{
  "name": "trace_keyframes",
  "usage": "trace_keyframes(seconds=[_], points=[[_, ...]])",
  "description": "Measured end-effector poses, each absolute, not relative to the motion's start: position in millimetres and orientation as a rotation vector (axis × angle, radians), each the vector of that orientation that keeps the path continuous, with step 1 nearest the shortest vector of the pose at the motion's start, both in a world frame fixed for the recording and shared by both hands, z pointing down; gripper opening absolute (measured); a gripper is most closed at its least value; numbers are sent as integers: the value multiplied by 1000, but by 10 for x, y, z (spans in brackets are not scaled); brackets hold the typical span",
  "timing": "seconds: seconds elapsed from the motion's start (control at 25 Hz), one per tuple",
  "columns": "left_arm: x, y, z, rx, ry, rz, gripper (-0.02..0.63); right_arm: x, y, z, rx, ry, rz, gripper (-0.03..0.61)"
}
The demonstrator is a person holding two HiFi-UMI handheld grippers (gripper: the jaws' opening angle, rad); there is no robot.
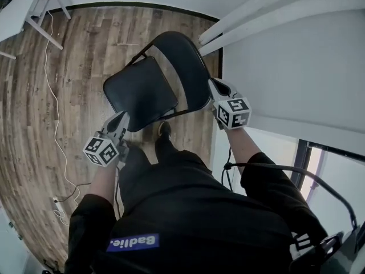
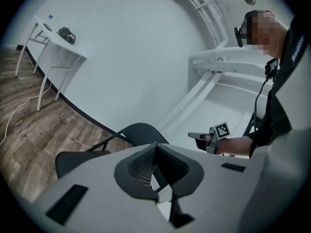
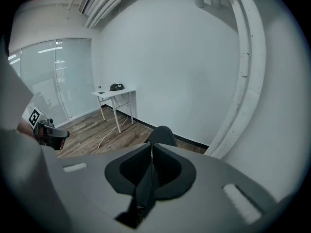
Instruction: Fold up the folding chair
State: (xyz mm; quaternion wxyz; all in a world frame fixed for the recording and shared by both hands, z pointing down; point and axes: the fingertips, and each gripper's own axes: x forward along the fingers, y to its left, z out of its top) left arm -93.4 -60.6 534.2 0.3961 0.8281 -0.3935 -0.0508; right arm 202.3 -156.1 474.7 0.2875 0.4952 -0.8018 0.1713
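Observation:
A black folding chair stands unfolded on the wood floor, its seat [image 1: 140, 93] toward me and its curved backrest [image 1: 185, 67] beyond. My left gripper [image 1: 121, 120] is shut and empty, its tips just at the seat's near left edge. In the left gripper view the seat [image 2: 80, 160] and backrest [image 2: 141, 132] lie past the closed jaws [image 2: 155, 147]. My right gripper [image 1: 215, 84] is shut with nothing in it, close beside the backrest's right edge. The right gripper view shows the backrest top [image 3: 162, 136] just beyond its jaws [image 3: 151, 147].
A white wall with slanted white beams [image 1: 285, 67] stands close on the right. A white table [image 1: 23, 4] is at the far left, with a white cable [image 1: 54, 96] trailing over the floor to a power strip [image 1: 59, 207]. My legs are right behind the chair.

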Motion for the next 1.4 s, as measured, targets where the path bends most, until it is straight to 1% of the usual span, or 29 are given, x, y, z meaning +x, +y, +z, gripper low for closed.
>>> trace_keyframes(seconds=[0.16, 0.24, 0.36, 0.6, 0.8, 0.96, 1.16, 1.32, 1.4], points=[[-948, -545, 5746, 1990, -858, -183, 5, 2144, -1589, 4975, 1329, -2065, 495, 48], [-927, -496, 5928, 1958, -799, -207, 6, 2203, -1622, 5085, 1330, -2030, 511, 79], [-976, -471, 6255, 1922, -798, -201, 6, 2266, -1700, 5265, 1316, -1987, 520, 112], [-1147, -425, 6925, 1843, -854, -139, 8, 2377, -1832, 5618, 1264, -1914, 534, 147], [-1312, -322, 7398, 1804, -869, -70, 11, 2464, -1949, 5834, 1220, -1859, 513, 163], [-1366, -290, 7712, 1771, -867, -32, 60, 2546, -2085, 5945, 1186, -1838, 494, 169], [-1436, -200, 8114, 1713, -887, 7, 92, 2554, -2178, 6088, 1140, -1815, 484, 186], [-1511, -88, 8514, 1677, -899, 92, 152, 2517, -2266, 6151, 1107, -1811, 463, 199], [-1556, -32, 8733, 1664, -899, 123, 167, 2512, -2295, 6203, 1080, -1812, 455, 204]])
